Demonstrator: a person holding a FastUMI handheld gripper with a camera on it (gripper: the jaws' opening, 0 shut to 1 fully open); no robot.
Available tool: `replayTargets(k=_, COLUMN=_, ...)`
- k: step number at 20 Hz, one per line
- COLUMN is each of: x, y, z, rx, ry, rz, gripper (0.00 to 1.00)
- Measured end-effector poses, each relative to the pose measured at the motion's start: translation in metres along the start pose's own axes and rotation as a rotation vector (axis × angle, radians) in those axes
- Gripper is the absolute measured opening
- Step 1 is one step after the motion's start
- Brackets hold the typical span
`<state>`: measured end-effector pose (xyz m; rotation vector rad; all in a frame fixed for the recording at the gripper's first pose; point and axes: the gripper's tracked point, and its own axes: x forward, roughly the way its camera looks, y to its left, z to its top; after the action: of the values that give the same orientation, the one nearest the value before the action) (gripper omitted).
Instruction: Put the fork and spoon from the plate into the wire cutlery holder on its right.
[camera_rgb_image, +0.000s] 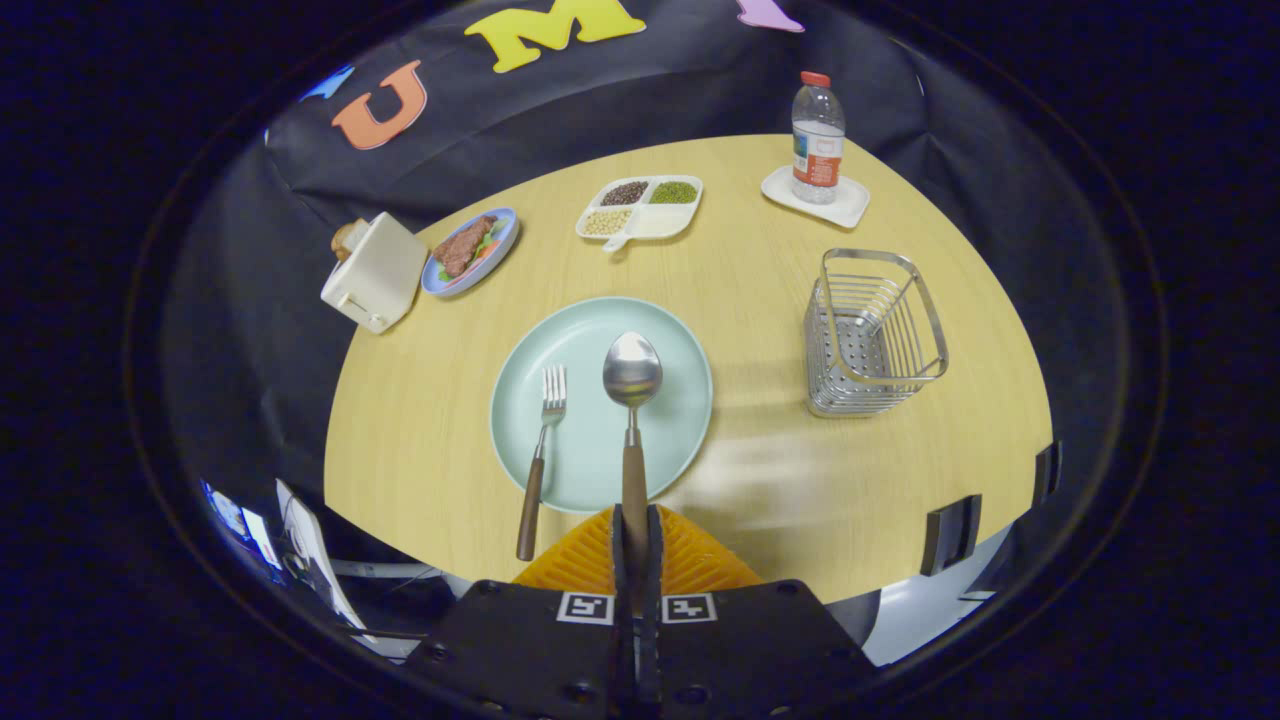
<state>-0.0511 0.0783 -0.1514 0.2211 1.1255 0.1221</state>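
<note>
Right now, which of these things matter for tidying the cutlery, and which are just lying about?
In the job: spoon, its handle clamped in the gripper; fork on the green plate; wire cutlery holder.
Lying about: water bottle, divided bean tray, steak plate, toaster.

The camera rode on the gripper (637, 540), just behind its two fingers, and looked forward along them and steeply down onto a round wooden table (780, 480). It sat high above the table's near edge, so nearly the whole top fell within the wide, bulging fisheye picture. The fingers, pressed together on a spoon (632, 420) handle, rose at the bottom centre. A pale plate (660, 330) lay just ahead of them, and the black cloth wall (300, 170) closed off the far side.
</note>
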Motion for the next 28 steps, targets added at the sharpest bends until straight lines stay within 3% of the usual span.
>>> replayTargets(k=5, x=-0.039, y=-0.019, z=0.023, rx=0.020, ry=-0.056, rz=0.011, gripper=0.03)
replayTargets(k=11, x=-0.066, y=-0.079, z=0.042, rx=0.096, ry=-0.078, rz=-0.047, gripper=0.03)
replayTargets(k=28, x=-0.050, y=-0.129, z=0.061, rx=0.314, ry=0.002, rz=-0.126, gripper=0.03)
